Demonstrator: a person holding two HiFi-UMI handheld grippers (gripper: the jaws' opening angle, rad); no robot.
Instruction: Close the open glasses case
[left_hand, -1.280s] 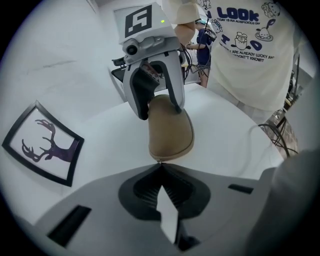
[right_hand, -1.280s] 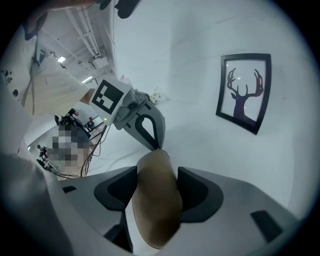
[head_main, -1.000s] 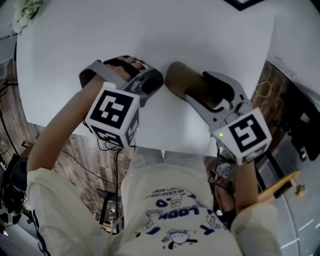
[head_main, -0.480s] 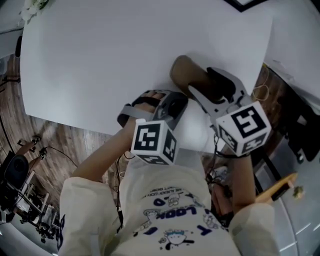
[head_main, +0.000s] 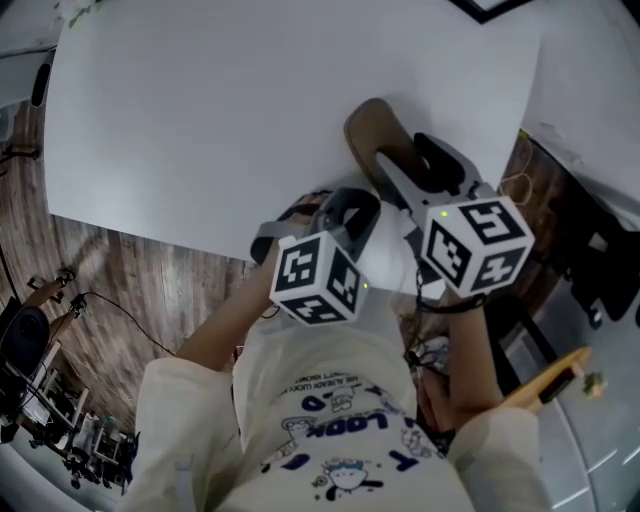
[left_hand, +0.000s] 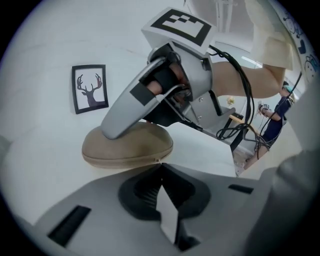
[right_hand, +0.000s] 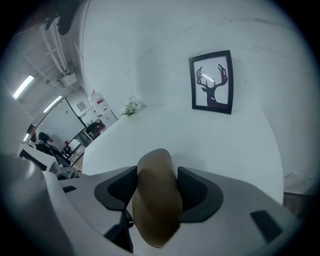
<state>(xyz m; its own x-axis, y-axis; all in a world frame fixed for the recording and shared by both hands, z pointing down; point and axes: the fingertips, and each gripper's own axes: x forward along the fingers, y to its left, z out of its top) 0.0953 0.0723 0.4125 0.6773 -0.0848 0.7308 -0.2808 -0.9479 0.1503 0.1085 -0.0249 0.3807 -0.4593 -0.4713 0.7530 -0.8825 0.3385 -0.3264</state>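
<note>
A tan glasses case (head_main: 368, 128) lies on the white table (head_main: 200, 110) with its lid down and its seam showing all round (left_hand: 127, 146). My right gripper (head_main: 398, 172) is shut on the case. In the right gripper view the case (right_hand: 157, 215) fills the gap between the dark pads (right_hand: 192, 190) of the right gripper (right_hand: 156, 186). One grey finger (left_hand: 131, 111) rests on the case's top. My left gripper (head_main: 348, 212) hovers just short of the case, near the table's front edge. The jaws of the left gripper (left_hand: 162, 200) stand shut with nothing in them.
A framed deer picture (left_hand: 90, 87) lies on the table beyond the case, also visible in the right gripper view (right_hand: 212, 82). Small white flowers (right_hand: 131, 106) sit at a far corner. The table's front edge (head_main: 150, 232) drops to a wooden floor (head_main: 100, 290); cables (left_hand: 240, 125) trail from the right gripper.
My left gripper has swung from the case's left side toward the near table edge and rolled over. The right gripper has stayed clamped on the case, rolling slightly.
</note>
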